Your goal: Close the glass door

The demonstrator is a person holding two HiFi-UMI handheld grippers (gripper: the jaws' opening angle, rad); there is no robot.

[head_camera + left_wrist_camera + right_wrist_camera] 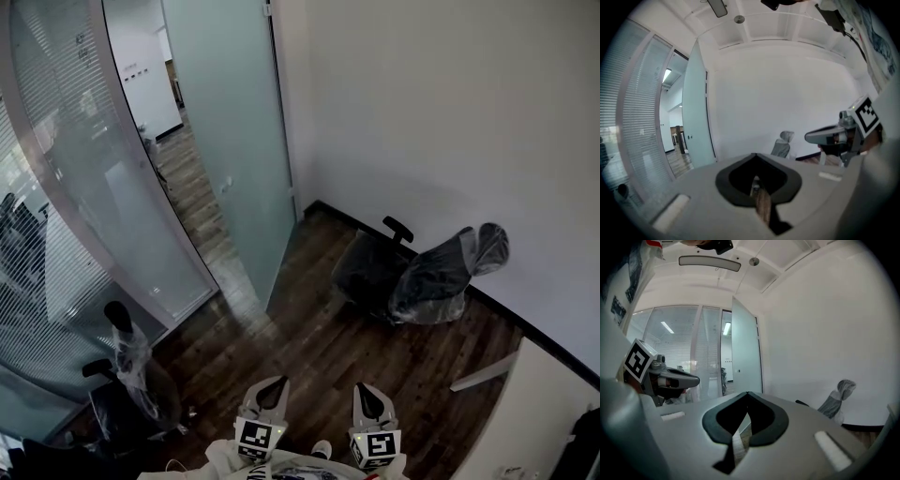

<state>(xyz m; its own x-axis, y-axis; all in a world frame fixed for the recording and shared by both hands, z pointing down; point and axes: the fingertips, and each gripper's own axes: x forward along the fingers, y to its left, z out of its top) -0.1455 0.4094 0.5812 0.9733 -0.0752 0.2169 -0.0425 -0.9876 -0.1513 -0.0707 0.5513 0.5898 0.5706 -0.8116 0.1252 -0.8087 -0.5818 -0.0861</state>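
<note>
wood-floored room: left gripper (270, 386) and right gripper (368, 390), fingers pinched together empty, could skid off the slick frosted glass door (234, 141).

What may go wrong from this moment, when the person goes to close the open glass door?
1. The left gripper and right gripper are both shut and far from the glass door. Shut jaws may slip on its smooth panel.
2. The plastic-wrapped chair stands beside the path, so a foot may catch it.
</note>
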